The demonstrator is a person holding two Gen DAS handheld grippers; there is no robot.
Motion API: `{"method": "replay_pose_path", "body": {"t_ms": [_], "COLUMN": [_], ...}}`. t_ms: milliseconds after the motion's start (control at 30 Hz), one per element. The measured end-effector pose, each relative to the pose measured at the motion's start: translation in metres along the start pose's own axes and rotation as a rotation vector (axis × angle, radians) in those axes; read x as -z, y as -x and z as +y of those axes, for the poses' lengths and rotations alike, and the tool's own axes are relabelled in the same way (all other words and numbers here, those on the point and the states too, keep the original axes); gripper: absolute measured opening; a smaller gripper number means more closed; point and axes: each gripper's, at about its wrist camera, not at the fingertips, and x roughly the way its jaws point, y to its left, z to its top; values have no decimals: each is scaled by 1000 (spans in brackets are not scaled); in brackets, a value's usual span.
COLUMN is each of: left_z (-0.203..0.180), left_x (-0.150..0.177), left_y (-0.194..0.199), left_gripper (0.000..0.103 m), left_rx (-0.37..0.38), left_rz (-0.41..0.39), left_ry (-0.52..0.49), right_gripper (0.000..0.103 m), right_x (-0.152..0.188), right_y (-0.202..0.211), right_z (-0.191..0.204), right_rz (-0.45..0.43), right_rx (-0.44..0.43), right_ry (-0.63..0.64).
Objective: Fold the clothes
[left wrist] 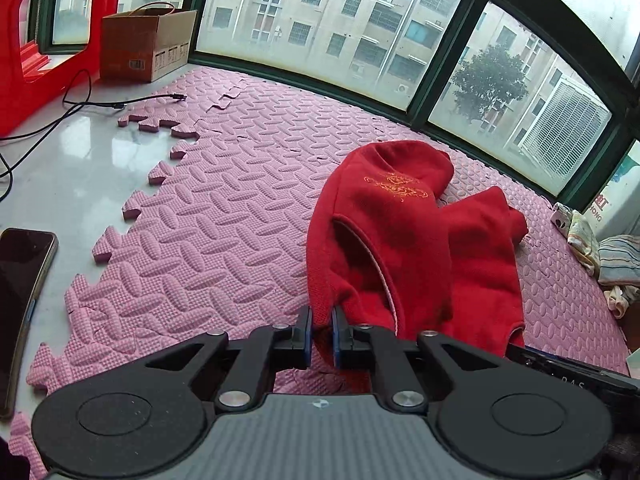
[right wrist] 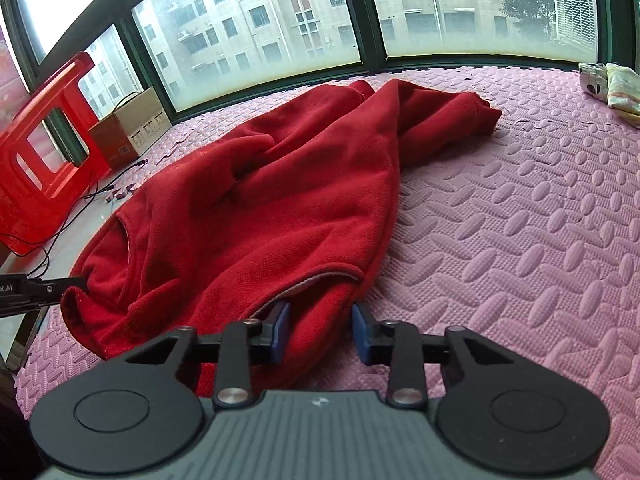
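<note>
A red sweater [left wrist: 404,236] with gold embroidery lies bunched on the pink foam mat [left wrist: 224,208]. My left gripper [left wrist: 322,330] is shut on the sweater's near edge, the cloth pinched between the blue pads. In the right wrist view the same sweater [right wrist: 280,196] spreads across the mat [right wrist: 520,240]. My right gripper [right wrist: 322,330] is open, its jaws apart around the sweater's near hem, the left pad tucked under a fold. The left gripper [right wrist: 60,286] shows at the far left, holding the sweater's other corner.
A phone [left wrist: 22,292] lies on the white sill at left. A red plastic stool [left wrist: 44,32], a cardboard box [left wrist: 146,44] and black cables [left wrist: 80,108] stand at the back left. Folded clothes [left wrist: 600,252] pile at the right edge. Windows line the back.
</note>
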Motion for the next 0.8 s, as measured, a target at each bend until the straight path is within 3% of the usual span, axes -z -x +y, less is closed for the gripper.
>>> {"method": "replay_pose_path", "body": {"t_ms": [100,333,500,633,800], "left_z": [3,1,-1,-3,-5], "left_x": [10,34,45,40,34], "left_y": [9,39,54,63,76], "left_gripper": [10,10,12,15,23], "left_rx": [14,79,115,148,188], "left_rz": [27,91,132,117,93], "left_ry": [4,-58,-119,-167,-227], "right_gripper": [13,8,8,9,20], "right_x": [3,20,35,44,45], "right_y": [7,45,73,83,94], "right_z": [0,2,4,4,-2], "right_rz": [-2,18,46,106,149], "right_rx": [-18,-51,-75,-85,-109], "right_ry": [4,66,119,150,147]}}
